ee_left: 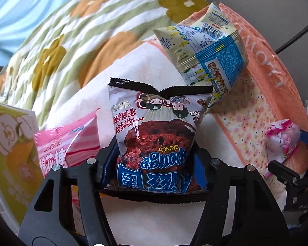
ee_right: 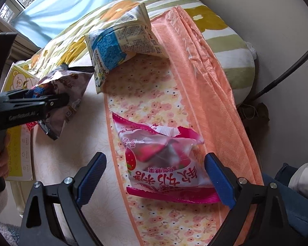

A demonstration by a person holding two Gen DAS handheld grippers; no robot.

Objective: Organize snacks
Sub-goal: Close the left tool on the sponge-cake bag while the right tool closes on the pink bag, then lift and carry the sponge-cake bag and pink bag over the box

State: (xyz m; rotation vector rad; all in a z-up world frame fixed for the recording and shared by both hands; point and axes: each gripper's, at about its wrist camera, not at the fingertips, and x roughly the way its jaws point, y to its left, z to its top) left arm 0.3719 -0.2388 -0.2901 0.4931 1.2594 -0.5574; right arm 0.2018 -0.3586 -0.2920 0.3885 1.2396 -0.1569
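The left gripper (ee_left: 154, 160) is closed on the Sponge Crunch bag (ee_left: 157, 135), a chocolate snack packet held at the centre of the left wrist view. The bag's lower end is hidden between the blue pads, and its print stands upside down: "Sponge" and "CRUNCH" can be read, the Chinese characters only partly. In the right wrist view the same bag hangs at the middle left, with the left gripper (ee_right: 51, 100) clamped on it; on the gripper's black body there is writing that looks like "GenRobot.AI".

The right gripper (ee_right: 154, 172) has its jaws open on either side of the pink strawberry packet (ee_right: 162, 160), which lies on the flowered orange towel (ee_right: 205, 86) in the lower centre. The right blue pad seems to touch the packet's corner, while the left pad stands apart from it. The packet's characters are upside down and I cannot read them surely.

At the upper centre the blue and cream snack bag (ee_right: 121, 47) leans on the striped flower blanket (ee_right: 232, 47); its fine print is too small to read. In the left wrist view a pink striped packet (ee_left: 69, 141) at the lower left is half hidden behind the gripper, next to a yellow bear box (ee_left: 10, 143) cut off by the frame edge.
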